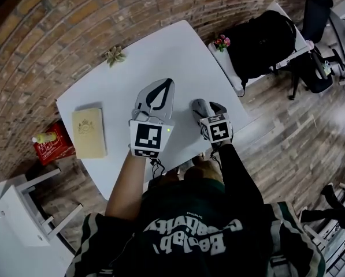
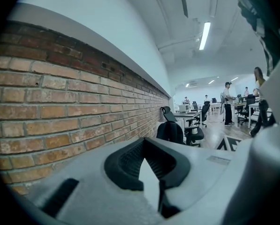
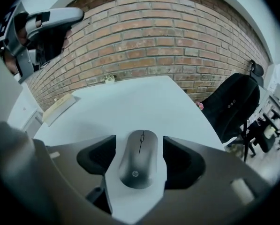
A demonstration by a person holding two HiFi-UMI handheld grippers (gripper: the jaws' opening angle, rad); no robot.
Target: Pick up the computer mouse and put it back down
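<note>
A grey computer mouse (image 3: pixel 139 165) lies flat on the white table (image 3: pixel 130 102), its scroll wheel pointing away from me. My right gripper (image 3: pixel 140 145) is open and tilted down over it. Its two black pads (image 3: pixel 98 156) flank the mouse on either side with a small gap, not pressing on it. In the head view the right gripper (image 1: pixel 208 106) sits near the table's front right edge and mostly hides the mouse. My left gripper (image 1: pixel 170 83) hovers beside it to the left, its tips together and nothing between them. In its own view the left gripper (image 2: pixel 146 142) points toward the brick wall.
A tan book (image 1: pixel 89 133) lies at the table's left end. A small plant (image 1: pixel 115 55) stands at the far edge and a pot of pink flowers (image 1: pixel 221 42) at the right corner. A black chair (image 1: pixel 264 42) stands to the right. A red box (image 1: pixel 52 143) sits on the floor to the left.
</note>
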